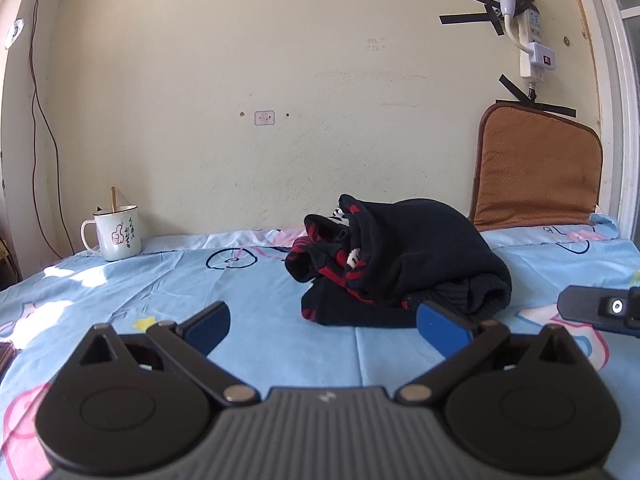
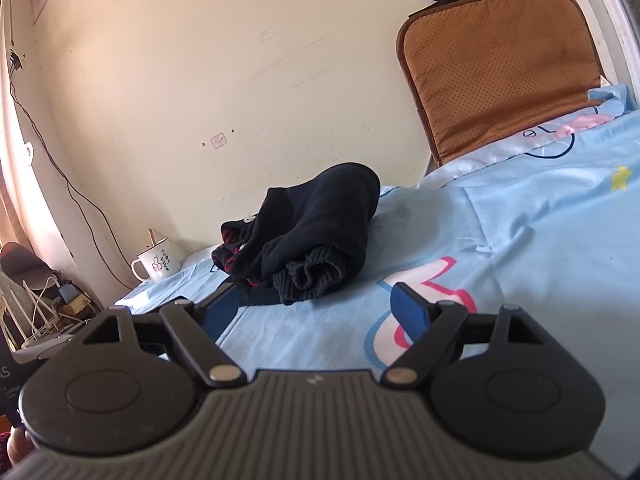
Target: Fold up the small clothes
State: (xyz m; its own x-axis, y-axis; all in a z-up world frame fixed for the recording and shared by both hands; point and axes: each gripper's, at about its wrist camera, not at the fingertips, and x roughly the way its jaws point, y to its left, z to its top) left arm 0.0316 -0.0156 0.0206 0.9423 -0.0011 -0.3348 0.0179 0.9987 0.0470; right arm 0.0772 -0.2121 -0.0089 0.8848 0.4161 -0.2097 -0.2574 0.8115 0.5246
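On the bed [image 1: 280,344] we see a crumpled sweater [image 1: 404,264]. Our left gripper [image 1: 322,326] and right gripper [image 2: 314,310] gape apart, holding nothing.

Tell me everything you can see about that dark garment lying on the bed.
The black garment is a soft knit, crumpled in a loose heap, not yet folded. Red stripes and small white motifs show on its left side; a ribbed cuff or hem bunches at the near right. It rests on the light blue cartoon sheet, near the wall, with the white mug to its left and the brown cushion behind. Neither pair of tongs touches it.
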